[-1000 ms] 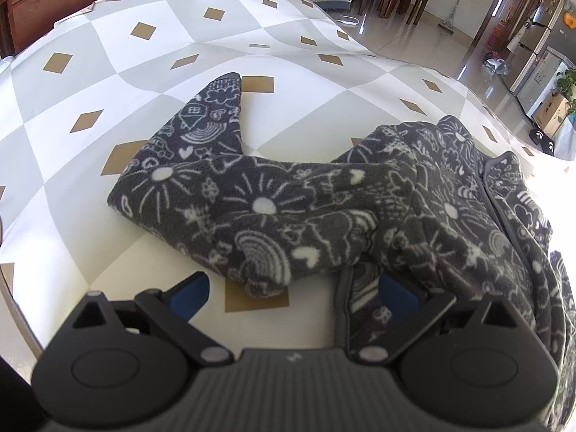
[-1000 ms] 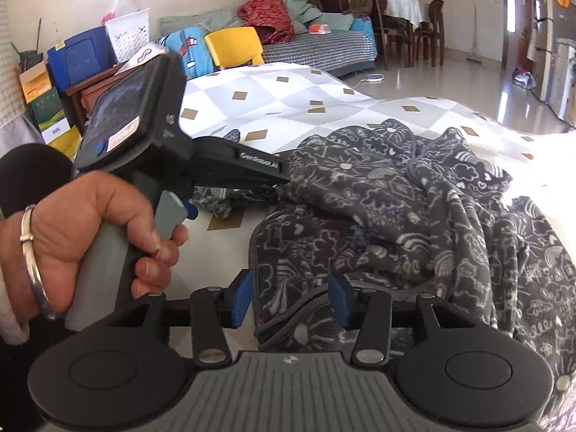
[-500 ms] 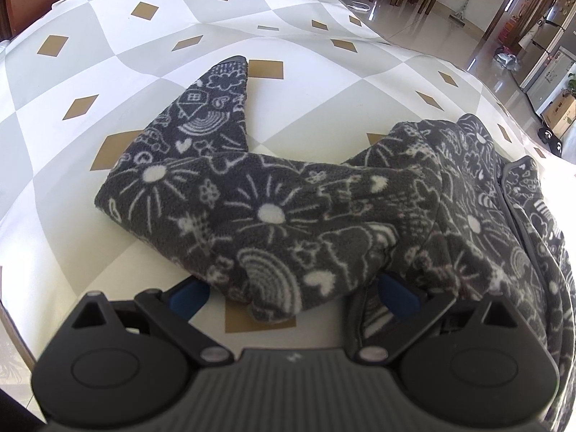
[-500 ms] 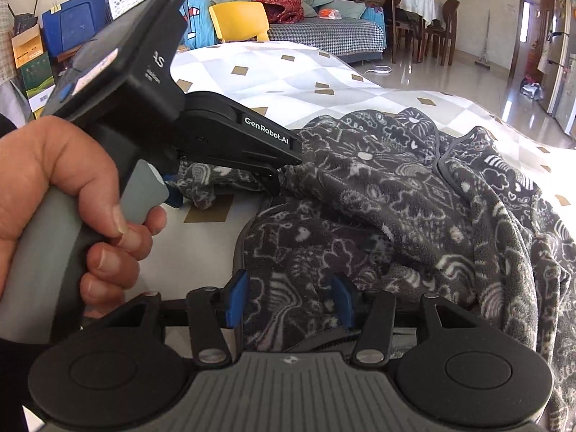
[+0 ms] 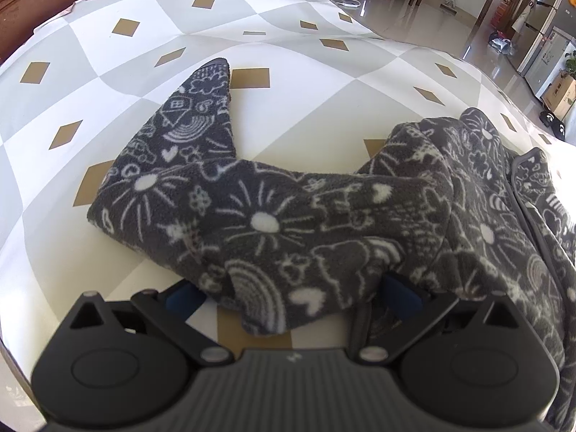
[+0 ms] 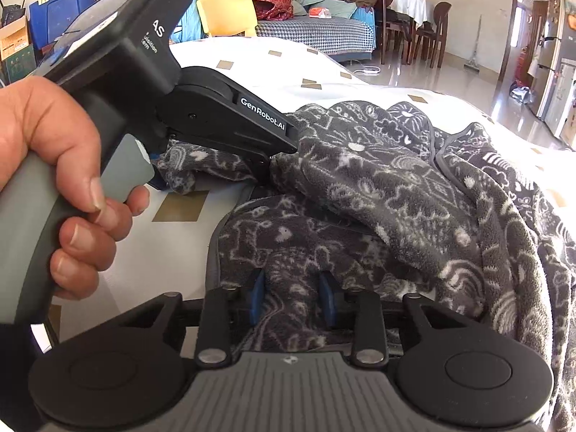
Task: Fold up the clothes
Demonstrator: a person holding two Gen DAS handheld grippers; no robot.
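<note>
A dark grey fleece garment [image 5: 273, 216] with white doodles lies rumpled on the checkered tablecloth [image 5: 108, 82]. One sleeve [image 5: 194, 118] points away, and a folded part reaches toward me. My left gripper [image 5: 291, 295] stands open, with that folded edge lying between its wide-set blue pads [image 5: 399, 293]. In the right wrist view, my right gripper [image 6: 292, 295] is closing, and a ridge of the garment's [image 6: 378, 187] near hem fills the gap between its pads [image 6: 257, 293]. A hand [image 6: 54, 165] holds the left gripper's handle at the left.
The table edge [image 5: 10, 352] runs close at the lower left. Beyond the table are a yellow chair [image 6: 226, 14], a sofa with cushions [image 6: 316, 32], dining chairs [image 6: 432, 32] and a shiny floor [image 5: 450, 25]. Blue bins [image 6: 54, 18] stand at the back left.
Both grippers have come down closer to the garment. The right jaws have narrowed around the hem. The folded edge now reaches further in between the left fingers.
</note>
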